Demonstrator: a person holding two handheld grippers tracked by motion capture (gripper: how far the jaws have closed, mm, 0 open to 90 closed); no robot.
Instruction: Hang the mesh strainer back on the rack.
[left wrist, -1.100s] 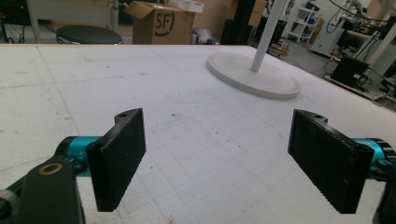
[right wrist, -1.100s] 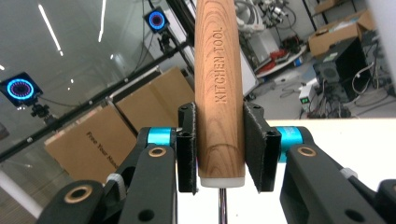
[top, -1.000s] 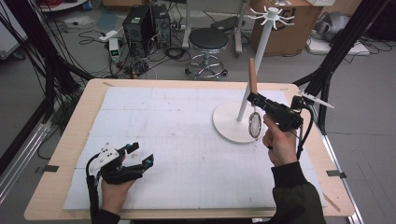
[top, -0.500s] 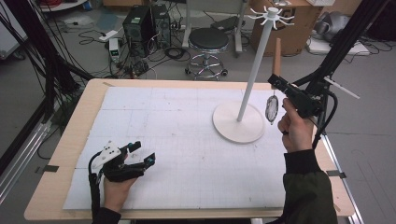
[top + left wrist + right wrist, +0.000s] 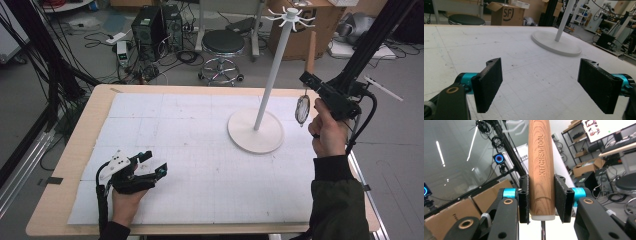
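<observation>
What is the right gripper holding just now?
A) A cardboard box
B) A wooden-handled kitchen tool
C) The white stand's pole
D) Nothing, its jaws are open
B: in the right gripper view, the right gripper has its jaws pressed on both sides of a wooden handle engraved KITCHEN TOOL.

Beyond the far edge of the table I see a black round stool on the floor. Left of it, also behind the table, stand a dark computer tower and a white power strip among loose cables. A cardboard box sits off the table's far right corner.
</observation>
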